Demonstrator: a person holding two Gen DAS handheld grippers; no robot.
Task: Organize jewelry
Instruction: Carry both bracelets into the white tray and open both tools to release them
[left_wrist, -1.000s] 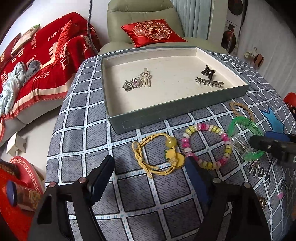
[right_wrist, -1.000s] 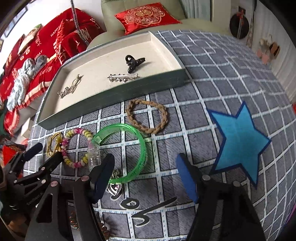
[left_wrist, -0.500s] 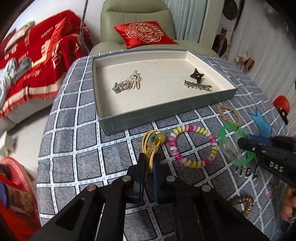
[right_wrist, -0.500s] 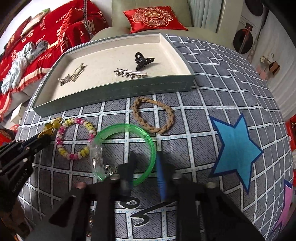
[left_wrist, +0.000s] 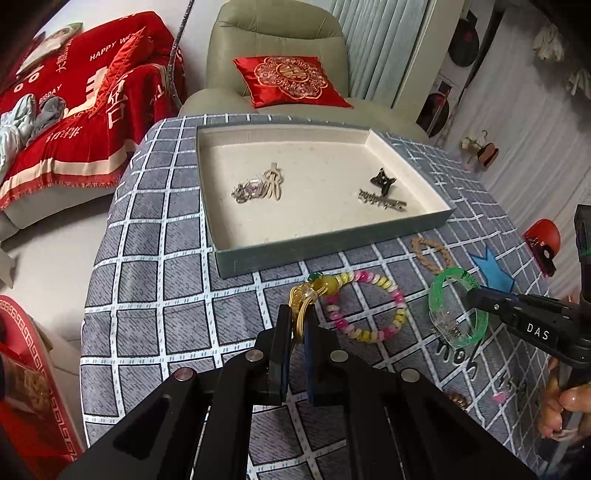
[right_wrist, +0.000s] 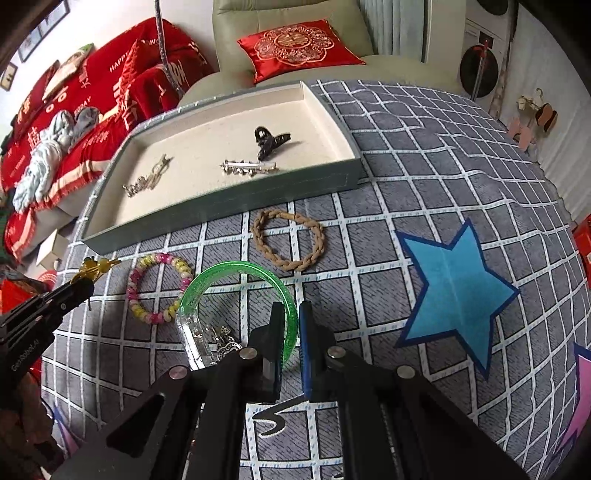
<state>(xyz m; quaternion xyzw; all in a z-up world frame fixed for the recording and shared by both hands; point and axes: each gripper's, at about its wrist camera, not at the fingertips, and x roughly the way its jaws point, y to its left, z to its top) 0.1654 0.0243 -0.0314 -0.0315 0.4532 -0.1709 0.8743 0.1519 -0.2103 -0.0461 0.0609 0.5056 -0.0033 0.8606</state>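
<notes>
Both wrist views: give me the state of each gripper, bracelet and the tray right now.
Left gripper: shut on yellow cord bracelet.
Right gripper: shut on green bangle.
Beaded bracelet: flat on the tablecloth, untouched.
Braided bracelet: flat on the tablecloth, outside the tray.
Tray: open, holding a black claw clip, silver clip and silver pieces.

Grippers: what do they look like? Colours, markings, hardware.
Both are matte black angular linkages with silver round pivot pins. The left gripper and right gripper each have one black finger and one blue-padded finger. White "DAS" lettering marks the right one's side.
</notes>
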